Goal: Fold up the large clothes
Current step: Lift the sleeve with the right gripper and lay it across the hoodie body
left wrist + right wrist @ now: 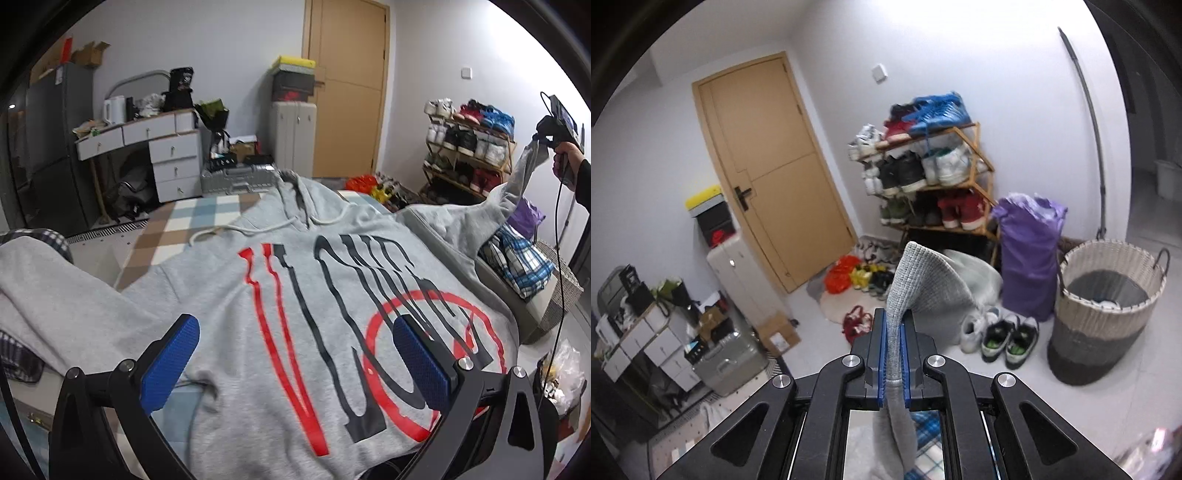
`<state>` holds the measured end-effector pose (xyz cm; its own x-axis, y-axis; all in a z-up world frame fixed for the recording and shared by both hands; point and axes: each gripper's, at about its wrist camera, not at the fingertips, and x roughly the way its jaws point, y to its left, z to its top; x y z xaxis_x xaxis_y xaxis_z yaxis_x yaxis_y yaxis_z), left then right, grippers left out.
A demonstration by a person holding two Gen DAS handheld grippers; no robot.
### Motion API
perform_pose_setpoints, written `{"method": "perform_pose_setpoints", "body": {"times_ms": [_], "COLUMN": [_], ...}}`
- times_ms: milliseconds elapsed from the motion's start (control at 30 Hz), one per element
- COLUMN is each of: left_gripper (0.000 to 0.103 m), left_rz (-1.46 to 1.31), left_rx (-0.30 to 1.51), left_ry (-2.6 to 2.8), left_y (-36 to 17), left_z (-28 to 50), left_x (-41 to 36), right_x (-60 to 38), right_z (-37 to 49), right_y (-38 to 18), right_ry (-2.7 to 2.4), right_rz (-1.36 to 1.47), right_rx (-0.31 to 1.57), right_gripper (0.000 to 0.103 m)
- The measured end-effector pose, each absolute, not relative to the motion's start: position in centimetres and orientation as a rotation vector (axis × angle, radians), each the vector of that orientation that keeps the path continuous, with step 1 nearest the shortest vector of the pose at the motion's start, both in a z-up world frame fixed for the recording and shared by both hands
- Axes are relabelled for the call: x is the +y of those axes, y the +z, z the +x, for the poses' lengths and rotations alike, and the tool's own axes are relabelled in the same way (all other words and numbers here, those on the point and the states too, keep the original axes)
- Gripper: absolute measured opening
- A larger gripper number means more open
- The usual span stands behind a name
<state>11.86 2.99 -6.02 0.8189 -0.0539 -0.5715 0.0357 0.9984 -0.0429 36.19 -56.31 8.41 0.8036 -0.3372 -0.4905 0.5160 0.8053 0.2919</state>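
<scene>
**Sleeve cuff lifted; body of hoodie not yet folded**

The grey hoodie (295, 295) lies front-up and spread on the bed, printed lettering in red and black facing the ceiling, hood and white drawstrings towards the far edge by the checked bedcover (192, 221). The torso looks flat, with no fold made in it.

The right gripper (894, 332) is clenched on the ribbed cuff (916, 273) of one sleeve; the knit passes between the blue pads and curls over past the fingertips. From the left wrist view, the right hand (567, 162) holds that gripper high at the bed's right side, and the sleeve (517, 184) rises from the shoulder up to it, stretched rather than slack.

The left gripper (295, 354) hovers over the lower part of the print with jaws spread wide and nothing between the pads. Whether the pads touch the cloth cannot be told from this angle. The other sleeve (55, 288) is draped at the left, untouched.

Judgement: the task is early. Laying out appears done; the first fold, carrying the raised sleeve across the chest, is only prepared. Left to do: lay this sleeve in, do the same with the left sleeve, then fold the body and hood. A wicker basket (1108, 314) stands on the floor, well apart from the bed.
</scene>
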Motion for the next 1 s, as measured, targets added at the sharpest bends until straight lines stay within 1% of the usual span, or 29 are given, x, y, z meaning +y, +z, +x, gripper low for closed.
{"method": "perform_pose_setpoints", "body": {"times_ms": [133,233,367,467,533,600,700,900,1000], "left_gripper": [0.102,0.102,0.102,0.102,0.102,0.102,0.102,0.102,0.102], "left_rz": [-0.055,-0.077,-0.099,-0.106,-0.112,-0.120,-0.152,-0.176,-0.176], "left_rx": [0.599,0.601,0.602,0.598,0.595,0.587,0.580,0.620,0.627], "left_ry": [-0.009,0.019,0.050,0.081,0.099,0.114,0.130,0.145,0.150], "left_y": [-6.3,-6.7,-6.8,-6.8,-6.7,-6.6,-7.0,-8.1,-8.3], "left_z": [11.3,10.9,10.1,9.2,8.4,7.8,6.6,6.4,6.2], "left_x": [4.3,5.5,7.1,8.4,9.2,10.0,11.1,12.2,12.5], "right_x": [-51.4,-45.0,-34.8,-26.5,-20.9,-16.1,-8.0,4.6,6.8], "right_z": [36.4,37.2,38.5,39.5,40.3,40.9,40.8,39.0,38.2], "right_y": [13.0,15.8,16.5,14.7,12.0,8.2,-0.7,-18.7,-22.3], "right_ry": [-0.385,-0.268,-0.069,0.121,0.253,0.366,0.569,0.659,0.668], "right_rz": [0.358,0.280,0.200,0.206,0.245,0.304,0.437,0.366,0.269], "right_rx": [0.358,0.320,0.330,0.380,0.431,0.503,0.667,1.035,1.122], "right_gripper": [0.006,0.006,0.006,0.006,0.006,0.006,0.006,0.007,0.012]}}
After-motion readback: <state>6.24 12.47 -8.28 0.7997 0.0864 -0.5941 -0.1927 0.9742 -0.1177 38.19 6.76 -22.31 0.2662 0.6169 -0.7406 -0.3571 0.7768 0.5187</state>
